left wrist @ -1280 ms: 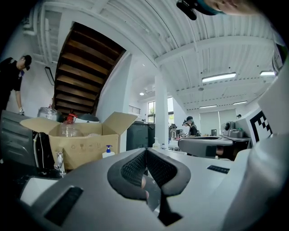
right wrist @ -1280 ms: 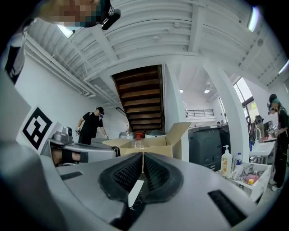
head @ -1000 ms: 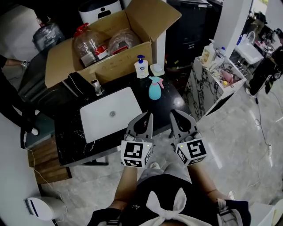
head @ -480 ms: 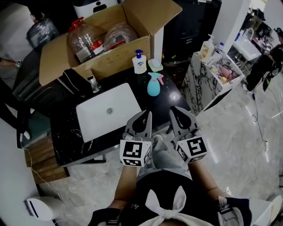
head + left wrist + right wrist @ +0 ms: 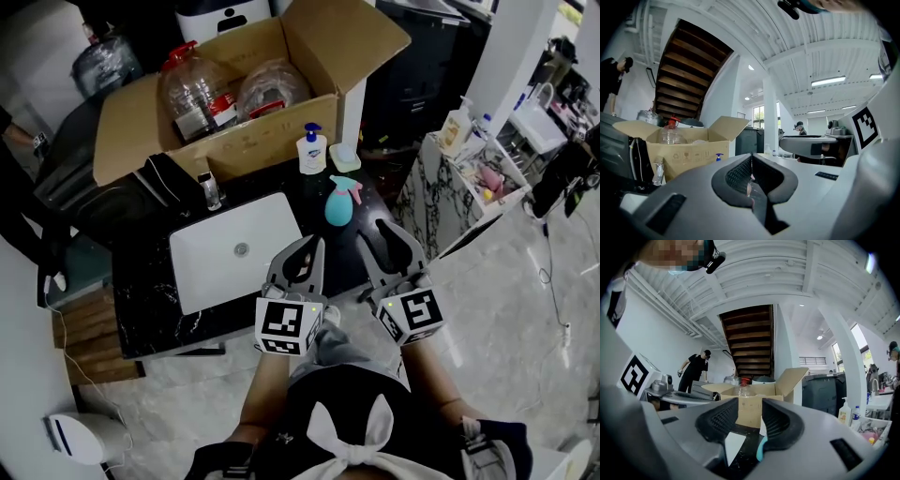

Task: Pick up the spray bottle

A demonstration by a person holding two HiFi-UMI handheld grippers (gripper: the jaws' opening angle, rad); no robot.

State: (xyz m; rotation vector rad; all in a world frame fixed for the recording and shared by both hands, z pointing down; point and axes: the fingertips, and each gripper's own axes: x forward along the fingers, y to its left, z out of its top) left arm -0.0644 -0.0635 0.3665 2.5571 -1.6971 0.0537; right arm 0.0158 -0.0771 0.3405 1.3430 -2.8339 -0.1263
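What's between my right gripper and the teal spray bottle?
Head view: only bare black marble countertop separates the teal plastic spray bottle from the right gripper, whose jaws are opening with nothing between them.

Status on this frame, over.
Left tool shut. Right tool opening, nothing between jaws. Spray bottle upright on counter, untouched, ahead of right tool. Pump bottle behind it.

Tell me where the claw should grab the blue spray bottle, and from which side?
Probably the narrow neck of the spray bottle, just under its pink trigger. It stands upright with the soap pump and cardboard box behind, so come level from the person's side. The right claw, jaws opening and empty, points that way.
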